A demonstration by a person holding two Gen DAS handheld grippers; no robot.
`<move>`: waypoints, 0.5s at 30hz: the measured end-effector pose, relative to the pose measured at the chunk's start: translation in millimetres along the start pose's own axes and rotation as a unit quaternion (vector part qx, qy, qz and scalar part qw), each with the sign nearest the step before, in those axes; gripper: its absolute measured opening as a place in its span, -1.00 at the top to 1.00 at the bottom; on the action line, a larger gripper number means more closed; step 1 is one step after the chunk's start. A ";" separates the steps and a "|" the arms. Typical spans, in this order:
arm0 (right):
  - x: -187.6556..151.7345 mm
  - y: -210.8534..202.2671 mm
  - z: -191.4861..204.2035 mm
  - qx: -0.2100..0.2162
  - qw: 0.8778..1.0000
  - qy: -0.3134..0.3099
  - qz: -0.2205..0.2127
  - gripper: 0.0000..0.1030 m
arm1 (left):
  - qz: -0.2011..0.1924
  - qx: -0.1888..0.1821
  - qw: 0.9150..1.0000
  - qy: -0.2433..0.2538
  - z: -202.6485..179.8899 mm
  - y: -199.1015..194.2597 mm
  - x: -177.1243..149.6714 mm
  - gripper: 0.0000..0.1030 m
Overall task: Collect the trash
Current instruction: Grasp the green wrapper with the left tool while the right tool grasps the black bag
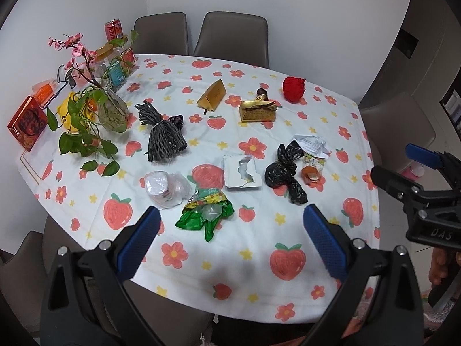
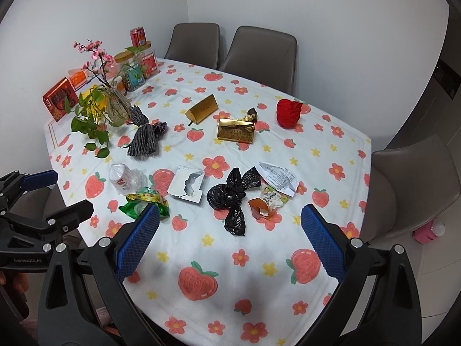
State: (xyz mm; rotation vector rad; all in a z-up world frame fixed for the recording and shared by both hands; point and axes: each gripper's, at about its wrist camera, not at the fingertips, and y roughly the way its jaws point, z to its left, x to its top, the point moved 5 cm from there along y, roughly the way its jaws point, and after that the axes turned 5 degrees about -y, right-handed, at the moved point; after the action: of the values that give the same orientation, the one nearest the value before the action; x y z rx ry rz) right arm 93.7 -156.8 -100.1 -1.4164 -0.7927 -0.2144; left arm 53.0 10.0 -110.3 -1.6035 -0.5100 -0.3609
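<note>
Both tongs are hovering spread and empty over the tabletop (image 1: 259, 259): the left tongs (image 1: 232, 240) just before the green wrapper (image 1: 204, 216), the right tongs (image 2: 230, 242) just before the black plastic bag (image 2: 233, 199).

Plain white walls (image 2: 86, 5) meeting in a corner behind a table under a fruit-and-flower print cloth (image 2: 331, 150), 2 grey-brown chairs (image 1: 233, 34) at far side, 1 at right (image 2: 415, 184).
</note>
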 end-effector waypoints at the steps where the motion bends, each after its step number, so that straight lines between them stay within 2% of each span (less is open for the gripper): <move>1: -0.7 10.4 -0.6 0.002 1.000 0.001 0.004 -0.83 | 0.003 0.001 1.000 0.002 1.5 8.1 -0.5 -0.92; 10: -12.7 118.0 -1.1 0.005 1.000 0.000 0.025 -0.83 | 0.022 0.013 1.000 0.019 24.5 104.4 -8.0 -0.92; 15: -23.4 181.9 1.1 0.000 0.999 0.006 0.046 -0.78 | 0.026 0.004 1.000 0.014 38.8 153.0 -14.2 -0.92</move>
State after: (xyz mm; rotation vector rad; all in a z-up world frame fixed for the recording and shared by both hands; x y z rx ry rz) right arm 181.2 -129.7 -259.0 -1.4474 -0.7155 -0.1512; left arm 118.6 39.5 -251.6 -1.5992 -0.4465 -0.3423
